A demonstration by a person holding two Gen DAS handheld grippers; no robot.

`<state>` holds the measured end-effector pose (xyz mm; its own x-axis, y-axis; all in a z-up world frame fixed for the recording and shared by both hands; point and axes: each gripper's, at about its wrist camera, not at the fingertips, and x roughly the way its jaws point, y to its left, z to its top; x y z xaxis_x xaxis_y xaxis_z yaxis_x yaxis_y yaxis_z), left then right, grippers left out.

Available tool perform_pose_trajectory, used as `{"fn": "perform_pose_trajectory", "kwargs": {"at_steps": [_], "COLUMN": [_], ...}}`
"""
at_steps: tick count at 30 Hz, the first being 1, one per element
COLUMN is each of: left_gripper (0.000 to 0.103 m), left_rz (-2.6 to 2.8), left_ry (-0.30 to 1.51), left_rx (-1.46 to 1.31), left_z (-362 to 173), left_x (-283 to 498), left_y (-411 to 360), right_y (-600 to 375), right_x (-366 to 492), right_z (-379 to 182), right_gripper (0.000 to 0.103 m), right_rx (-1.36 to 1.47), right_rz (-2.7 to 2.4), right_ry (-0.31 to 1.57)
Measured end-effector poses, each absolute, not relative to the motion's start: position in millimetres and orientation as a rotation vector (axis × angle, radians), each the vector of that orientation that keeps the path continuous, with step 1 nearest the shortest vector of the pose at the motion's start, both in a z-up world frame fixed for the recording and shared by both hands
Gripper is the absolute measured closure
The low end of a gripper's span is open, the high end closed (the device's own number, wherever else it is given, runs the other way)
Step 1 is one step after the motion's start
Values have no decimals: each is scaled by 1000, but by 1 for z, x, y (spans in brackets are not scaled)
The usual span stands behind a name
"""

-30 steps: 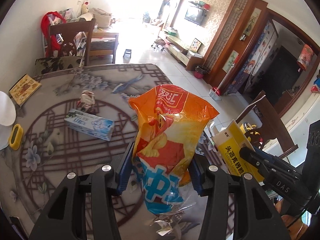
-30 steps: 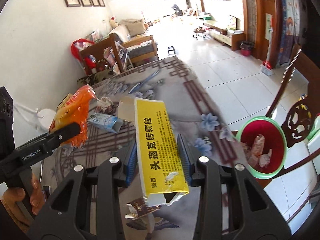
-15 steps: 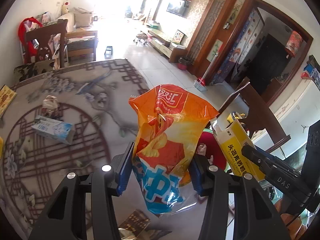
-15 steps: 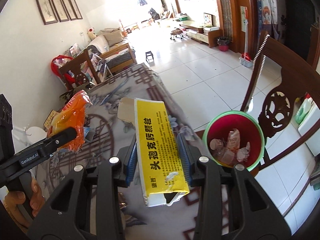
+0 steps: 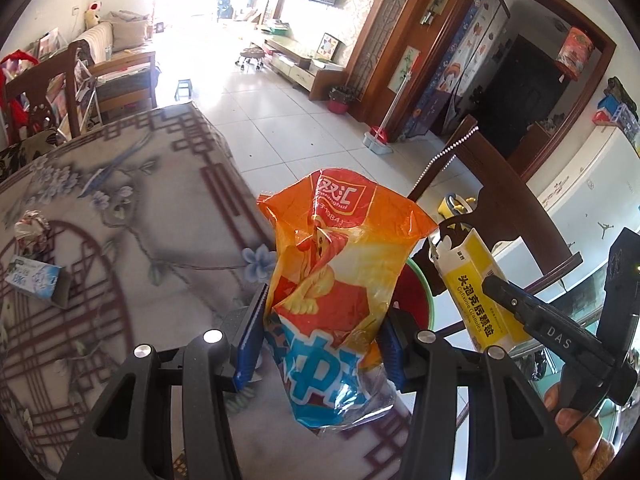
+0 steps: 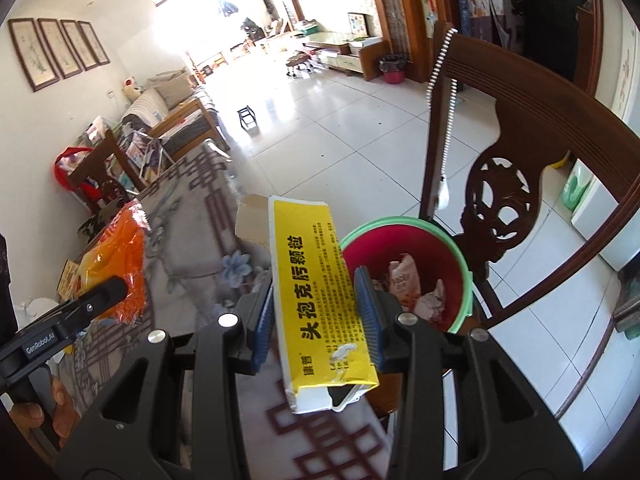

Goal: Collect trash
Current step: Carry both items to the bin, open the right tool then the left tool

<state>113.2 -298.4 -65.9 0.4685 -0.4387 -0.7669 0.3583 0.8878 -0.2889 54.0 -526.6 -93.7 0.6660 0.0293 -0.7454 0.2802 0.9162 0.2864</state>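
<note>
My left gripper (image 5: 320, 334) is shut on an orange snack bag (image 5: 340, 264) held upright over the table's right edge. My right gripper (image 6: 316, 316) is shut on a long yellow medicine box (image 6: 320, 292) with a torn near end, also seen as the yellow box (image 5: 476, 296) in the left wrist view. A red bin with a green rim (image 6: 448, 248) sits on a wooden chair beside the table and holds crumpled wrappers (image 6: 404, 280). The box's far end overlaps the bin's left rim. The bin (image 5: 410, 292) is mostly hidden behind the bag in the left wrist view.
The patterned table (image 5: 120, 240) bears a blue-white carton (image 5: 32, 282) and a crumpled wrapper (image 5: 32, 224) at the left. A carved wooden chair back (image 6: 532, 148) rises behind the bin. Tiled floor (image 6: 340, 128) stretches beyond. A hand (image 6: 44, 412) grips the left tool.
Both grippers have carried their loads rightward off the table's middle to its right edge. The red bin has come closer, now just ahead of the yellow box.
</note>
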Motion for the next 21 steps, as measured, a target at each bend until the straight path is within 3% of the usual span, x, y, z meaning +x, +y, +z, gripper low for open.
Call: {"fn": "perform_pose_trajectory", "kwargs": {"at_steps": [10,11,12,14,21], "left_gripper": [56,56,56,56,56], "left_rz": [-517,-520,-524,-538,-620], "left_ry": [1003,1006,1009,1020,1060], "left_rx": [-45,-41,-37,-26,32], "left_z": [-78,-80,-81,-87,-113], "left_x": [128,129,131,134,144], "left_y": [-353,-357,-363,-376,-429], "right_y": [-586,-590,-594,-601,-628], "right_x": [77,80,83,87,73], "right_z": [-124,-127,-132,-137,-136], "right_gripper": [65,60,40,20,20], "right_rx": [438,437,433,423,457], "right_rz": [-217,-221,-221,-249,-297], "right_ry": [868,870,875,880,855]}}
